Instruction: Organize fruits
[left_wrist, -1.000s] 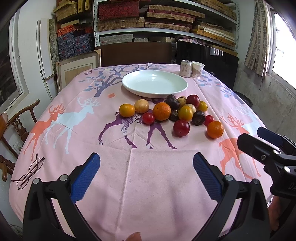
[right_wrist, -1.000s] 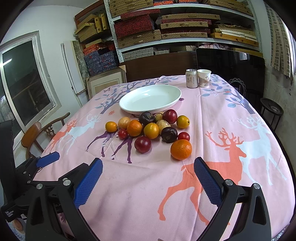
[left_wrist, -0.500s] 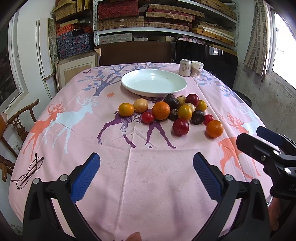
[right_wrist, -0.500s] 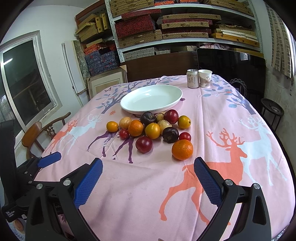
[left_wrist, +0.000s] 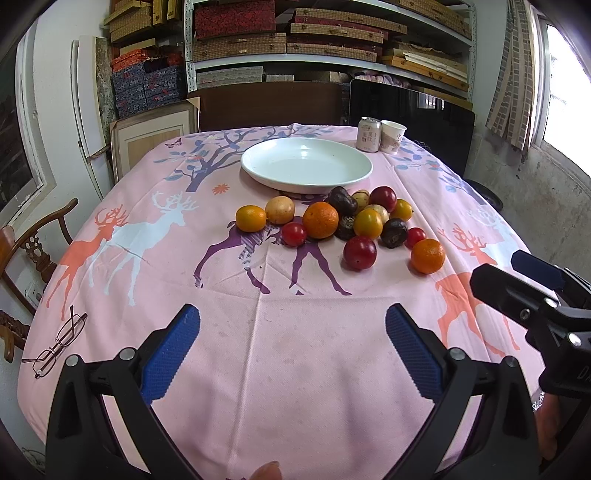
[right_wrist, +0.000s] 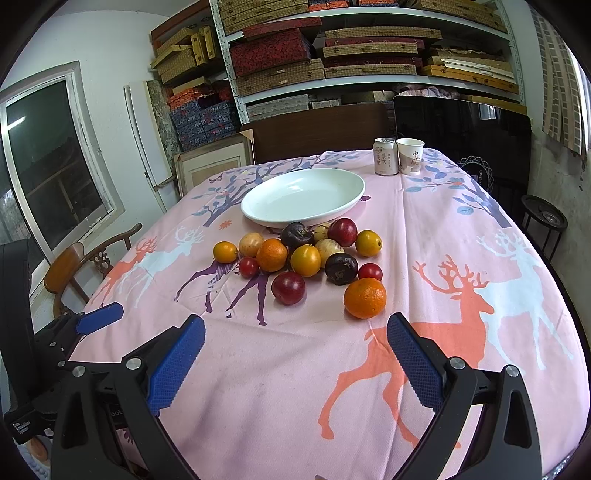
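Spectacles (left_wrist: 55, 341) only in left view; both tongs (left_wrist: 291, 350) (right_wrist: 295, 354) wide apart, empty.

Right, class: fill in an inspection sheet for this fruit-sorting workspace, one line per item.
Surface: pink deer-print tablecloth covers the table.
Job's things: white plate holds no fruit; the fruit pile lies on the cloth just in front of it.
Clutter: drink can, paper cup, glasses.
Grippers: left gripper and right gripper open, holding nothing.
Cables: nothing seen.
Surroundings: shelves of boxes, wooden chair, window.
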